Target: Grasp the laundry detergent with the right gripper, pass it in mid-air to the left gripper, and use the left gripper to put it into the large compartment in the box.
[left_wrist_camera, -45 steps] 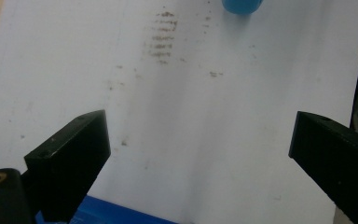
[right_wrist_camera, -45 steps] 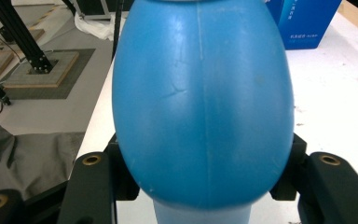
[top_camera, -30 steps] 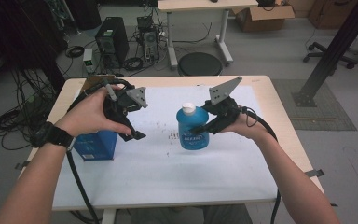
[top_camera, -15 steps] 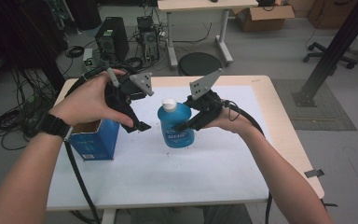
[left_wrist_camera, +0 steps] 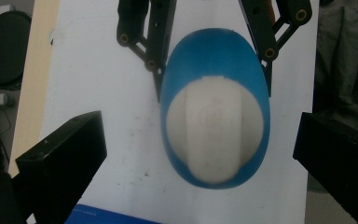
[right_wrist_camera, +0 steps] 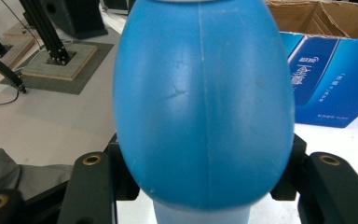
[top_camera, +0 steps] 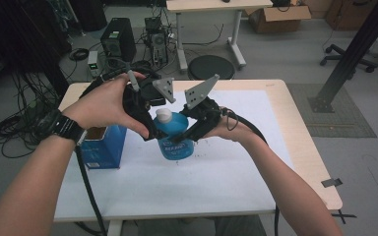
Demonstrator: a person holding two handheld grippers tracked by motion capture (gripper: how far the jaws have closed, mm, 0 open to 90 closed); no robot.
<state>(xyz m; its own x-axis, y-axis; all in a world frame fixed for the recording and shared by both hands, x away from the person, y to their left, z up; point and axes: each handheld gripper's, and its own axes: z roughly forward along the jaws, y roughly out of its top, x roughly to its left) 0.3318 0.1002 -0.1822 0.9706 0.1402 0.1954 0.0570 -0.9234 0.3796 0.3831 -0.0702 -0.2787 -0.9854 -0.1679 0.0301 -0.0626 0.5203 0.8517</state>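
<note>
Here the right tool (top_camera: 187, 135) is clamped on the blue bottle (top_camera: 175, 137), its jaws pressing either flank of the rounded body just below the shoulder, as the right gripper view shows with the blue wall bulging between them. The bottle is held upright over the middle of the white sheet (top_camera: 216, 177) that covers the worktop (top_camera: 305, 147); whether its base touches the sheet or hangs just above it I cannot tell. The left tool (top_camera: 150, 129) stands with its jaws wide apart, one on each side of the bottle's white cap (left_wrist_camera: 214, 130), looking down on it from above and touching nothing. A blue carton (top_camera: 101, 145) with its top flaps open sits near the left edge of the sheet, just beside the left forearm.

The likely next step is closing the left tool on the cap, and the risks follow from that. The body is smooth and curved, so the right jaws could slide if the cap is twisted hard, and the bottle would spin or tip. Squeezing too firmly could dent the plastic wall and push liquid out once the cap loosens. The left jaws also sit slightly off centre on the cap, so closing now might catch only its edge.
</note>
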